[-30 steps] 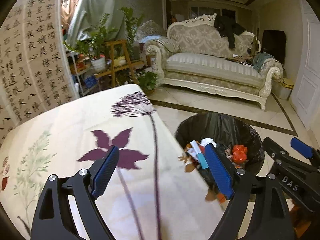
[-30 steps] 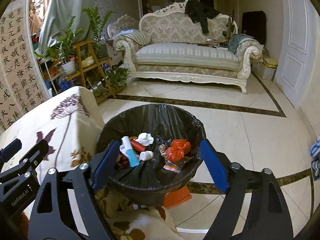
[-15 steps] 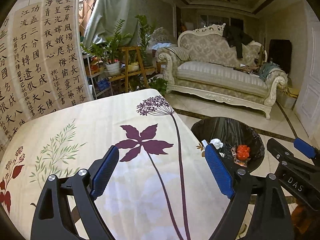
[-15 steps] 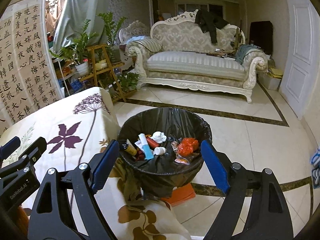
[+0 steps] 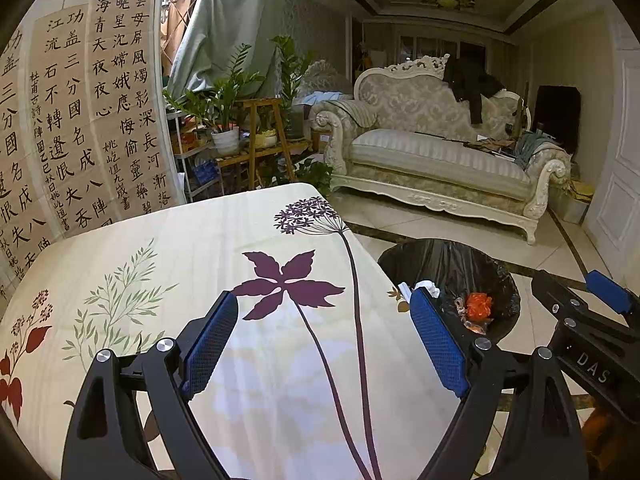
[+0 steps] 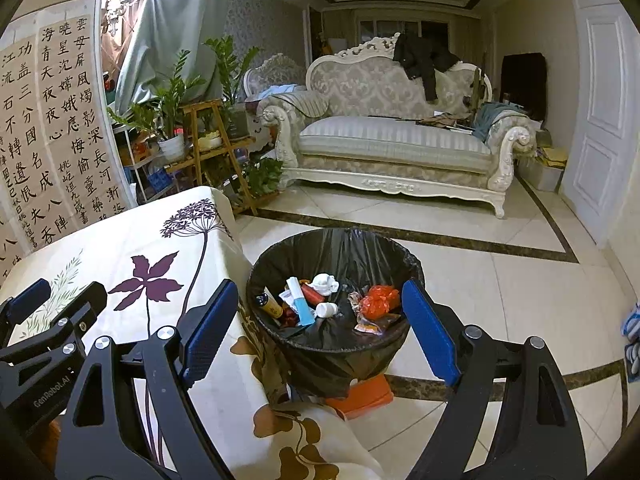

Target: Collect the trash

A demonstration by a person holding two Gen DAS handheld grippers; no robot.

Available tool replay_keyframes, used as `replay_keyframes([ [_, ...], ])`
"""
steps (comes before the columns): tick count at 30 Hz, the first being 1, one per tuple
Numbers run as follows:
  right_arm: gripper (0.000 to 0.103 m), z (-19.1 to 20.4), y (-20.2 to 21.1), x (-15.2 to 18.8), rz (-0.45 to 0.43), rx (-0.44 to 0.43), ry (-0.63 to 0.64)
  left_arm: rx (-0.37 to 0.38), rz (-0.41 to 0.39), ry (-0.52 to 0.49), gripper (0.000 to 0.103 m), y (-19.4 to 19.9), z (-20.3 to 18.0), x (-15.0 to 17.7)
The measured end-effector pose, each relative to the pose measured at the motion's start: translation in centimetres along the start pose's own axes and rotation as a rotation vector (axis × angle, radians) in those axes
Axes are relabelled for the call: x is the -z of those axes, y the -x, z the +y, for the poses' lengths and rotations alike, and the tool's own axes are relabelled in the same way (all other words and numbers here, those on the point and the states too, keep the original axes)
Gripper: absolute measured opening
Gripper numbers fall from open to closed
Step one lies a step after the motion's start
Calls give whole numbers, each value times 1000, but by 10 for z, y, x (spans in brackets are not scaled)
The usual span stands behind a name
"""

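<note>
Right wrist view: right gripper (image 6: 318,324) jaws wide, empty, framing the trash bin (image 6: 340,356); left gripper (image 5: 324,344) jaws wide above the table (image 5: 160,248).

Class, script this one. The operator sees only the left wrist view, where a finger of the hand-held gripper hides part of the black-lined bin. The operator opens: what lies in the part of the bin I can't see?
Observer: The right wrist view shows a blue and white tube lying among the trash in the bin.
Operator: Anything beside it?
Observer: Yes, a yellow bottle lies just left of the tube, against the bin's wall.
Operator: What does the bin stand on?
Observer: An orange base shows under the bin, on the tiled floor.
</note>
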State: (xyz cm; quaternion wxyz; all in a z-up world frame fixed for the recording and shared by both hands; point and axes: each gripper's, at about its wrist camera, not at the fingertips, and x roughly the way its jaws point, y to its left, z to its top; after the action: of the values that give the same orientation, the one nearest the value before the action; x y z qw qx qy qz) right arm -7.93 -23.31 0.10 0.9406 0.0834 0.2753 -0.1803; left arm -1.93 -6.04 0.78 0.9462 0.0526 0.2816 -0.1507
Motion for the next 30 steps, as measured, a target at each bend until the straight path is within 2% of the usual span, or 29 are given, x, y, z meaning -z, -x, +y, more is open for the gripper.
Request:
replay_keyframes([
  [30,82,-9,1,0,-1,9,-8,2,11,14,85,1,-5,2],
])
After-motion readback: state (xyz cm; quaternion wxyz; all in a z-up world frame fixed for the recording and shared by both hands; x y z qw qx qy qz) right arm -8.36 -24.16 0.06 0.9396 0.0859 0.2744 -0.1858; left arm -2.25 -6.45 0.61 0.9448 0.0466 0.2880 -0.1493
